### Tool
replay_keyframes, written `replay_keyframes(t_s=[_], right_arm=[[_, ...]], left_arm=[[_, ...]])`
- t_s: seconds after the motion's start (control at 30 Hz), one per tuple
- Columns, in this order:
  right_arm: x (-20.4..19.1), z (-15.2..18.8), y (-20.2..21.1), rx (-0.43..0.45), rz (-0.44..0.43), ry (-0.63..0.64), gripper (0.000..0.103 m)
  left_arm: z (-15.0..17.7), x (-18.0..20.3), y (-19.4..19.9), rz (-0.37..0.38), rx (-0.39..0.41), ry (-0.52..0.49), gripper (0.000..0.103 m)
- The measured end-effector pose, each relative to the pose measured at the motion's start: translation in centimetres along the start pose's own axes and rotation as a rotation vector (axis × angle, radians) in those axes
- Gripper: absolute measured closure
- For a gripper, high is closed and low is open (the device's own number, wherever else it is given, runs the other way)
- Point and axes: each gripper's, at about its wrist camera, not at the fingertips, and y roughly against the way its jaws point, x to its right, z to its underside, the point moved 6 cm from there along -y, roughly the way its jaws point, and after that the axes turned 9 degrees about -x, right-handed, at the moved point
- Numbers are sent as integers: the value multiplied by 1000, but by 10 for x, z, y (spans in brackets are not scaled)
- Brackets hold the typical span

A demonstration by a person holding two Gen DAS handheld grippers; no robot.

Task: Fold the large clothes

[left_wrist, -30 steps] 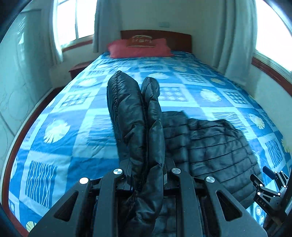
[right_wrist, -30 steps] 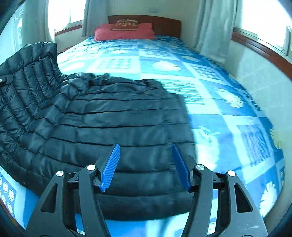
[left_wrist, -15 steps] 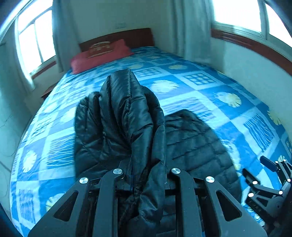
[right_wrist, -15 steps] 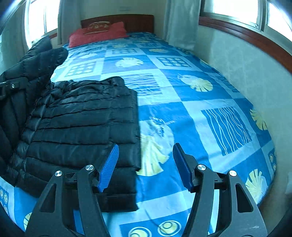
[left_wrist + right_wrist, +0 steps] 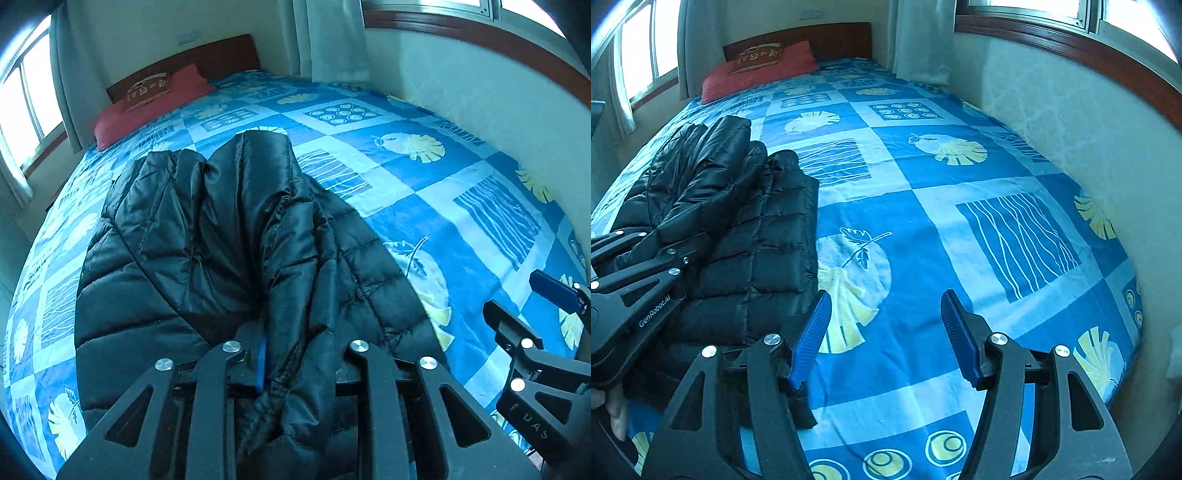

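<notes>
A black quilted puffer jacket (image 5: 207, 240) lies on the blue patterned bed (image 5: 424, 206), one half doubled over the other. My left gripper (image 5: 295, 354) has a bunched edge of the jacket between its jaws; they are opening and a strip of blue pad (image 5: 260, 362) shows beside the fabric. In the right wrist view the jacket (image 5: 768, 251) lies at the left with the left gripper (image 5: 646, 273) on it. My right gripper (image 5: 884, 325) hangs open over bare bedspread just right of the jacket, nothing between its fingers. It also shows at the right edge as the right gripper (image 5: 532, 310).
A red pillow (image 5: 757, 66) lies against the wooden headboard at the far end. A white wall (image 5: 1071, 122) with a wooden sill runs close along the bed's right side. Curtains hang in the corners. A person's fingers (image 5: 613, 410) show at the lower left.
The left gripper has swung right and down with the jacket's edge, laying that half over the rest. The right gripper has slid right, off the jacket and over the bedspread.
</notes>
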Motion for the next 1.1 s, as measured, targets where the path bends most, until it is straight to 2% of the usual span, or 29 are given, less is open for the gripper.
replay_keyframes(t_s=[0.13,0.2,0.33,0.4,0.47,0.57,0.6,0.7,0.77,0.83,0.9,0.93,0.97,1.0,1.1], right_arm=[[5,0,8,15,14,-3,42],[6,1,13,22,18,-5,42],[4,0,23,38,9,-7,42],[-1,-2,32,52,-2,-2,40],[-9,-5,41,72,-32,0,35],[-31,-15,52,94,-93,17,34],[-39,-19,54,97,-119,21,33],[-67,-31,56,90,-225,27,22],[-89,-37,48,61,-271,44,20],[-104,-37,37,25,-275,58,17],[-117,-33,18,-50,-302,60,17],[-119,-32,14,-68,-320,53,21],[-121,-29,11,-87,-365,53,56],[-121,-28,8,-107,-373,61,71],[-106,-31,7,-90,-342,60,76]], left_arm=[[0,5,21,42,26,25,65],[1,10,39,75,51,26,54],[6,16,76,138,106,6,51],[11,12,96,155,143,4,47],[18,-5,114,135,192,21,42],[28,-48,124,86,216,94,40],[32,-62,124,63,221,117,40],[47,-111,115,-49,216,191,40],[58,-136,105,-75,197,240,40],[72,-156,92,-82,165,288,40],[84,-165,82,-75,136,314,40],[89,-168,78,-69,124,324,40],[92,-169,74,-57,116,329,40],[94,-170,74,-47,114,333,40],[92,-162,72,-16,122,325,40]])
